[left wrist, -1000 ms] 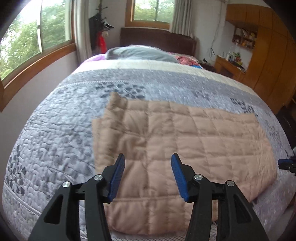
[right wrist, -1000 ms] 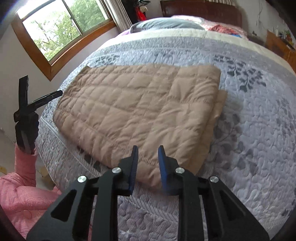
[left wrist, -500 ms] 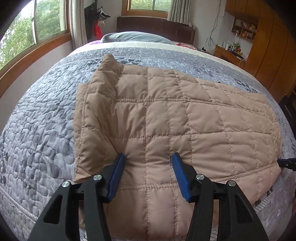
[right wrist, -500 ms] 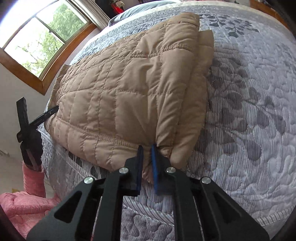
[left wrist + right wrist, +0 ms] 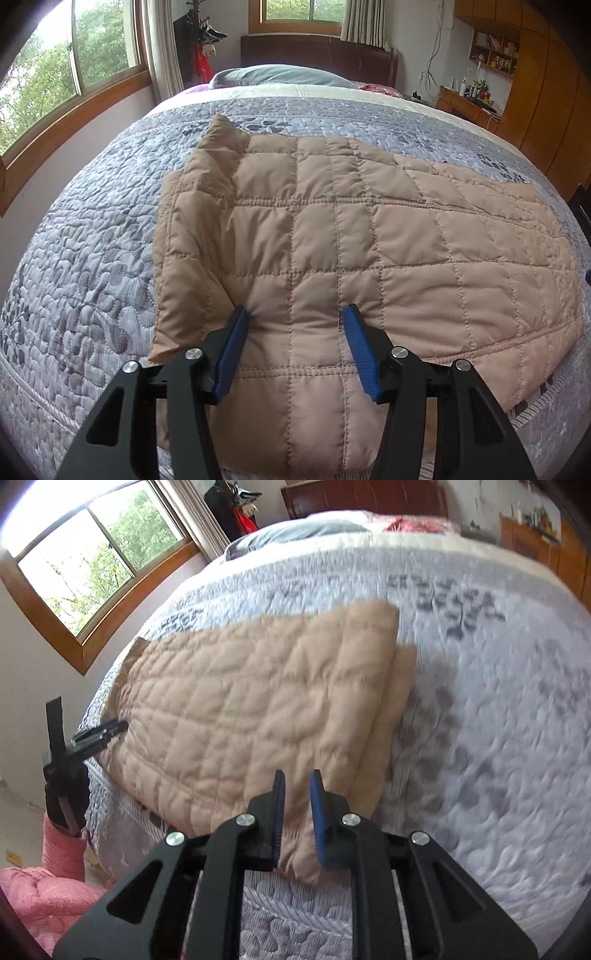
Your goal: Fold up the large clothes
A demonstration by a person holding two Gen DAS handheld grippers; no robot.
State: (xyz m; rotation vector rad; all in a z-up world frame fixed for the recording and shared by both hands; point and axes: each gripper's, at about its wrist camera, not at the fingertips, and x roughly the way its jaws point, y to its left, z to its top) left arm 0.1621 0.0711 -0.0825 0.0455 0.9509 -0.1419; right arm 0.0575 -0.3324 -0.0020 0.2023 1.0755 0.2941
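A tan quilted garment lies folded flat on the bed's grey patterned quilt. My left gripper is open, and its blue fingertips dent the garment close to its near left edge, with fabric lying between them. In the blurred right wrist view the garment shows its doubled right edge. My right gripper has its jaws narrow and opening, the garment's near right corner still pinched between the pads. The left gripper also shows there, at the garment's far end.
The bed's near edge runs just under the right gripper. A person's gloved hand and pink sleeve stand beside the bed. Pillows and a headboard lie at the far end, a window at the left, wooden cabinets at the right.
The left gripper came down onto the garment's near edge, still open. The right gripper closed on the garment's corner, then drew back with it, and its jaws widened slightly.
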